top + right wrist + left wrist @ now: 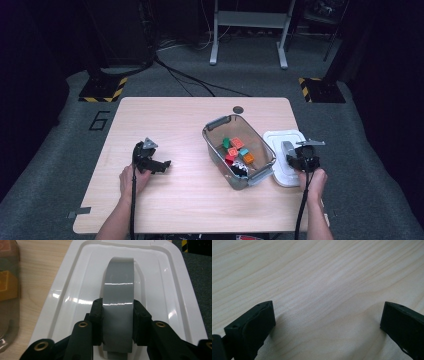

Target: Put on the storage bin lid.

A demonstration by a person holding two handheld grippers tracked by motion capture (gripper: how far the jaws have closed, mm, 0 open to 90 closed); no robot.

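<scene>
High view: overhead, facing forward-down on the table [165, 200]. Gripper views: close, along own jaws; the right shares the white lid [160, 272] [295, 137] with high view.

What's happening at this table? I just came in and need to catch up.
A person works with two handheld grippers. The right gripper is shut on the grey handle of a white lid, which lies on the table beside a clear bin of colourful blocks. The left gripper rests open on the bare wood, holding nothing.
</scene>
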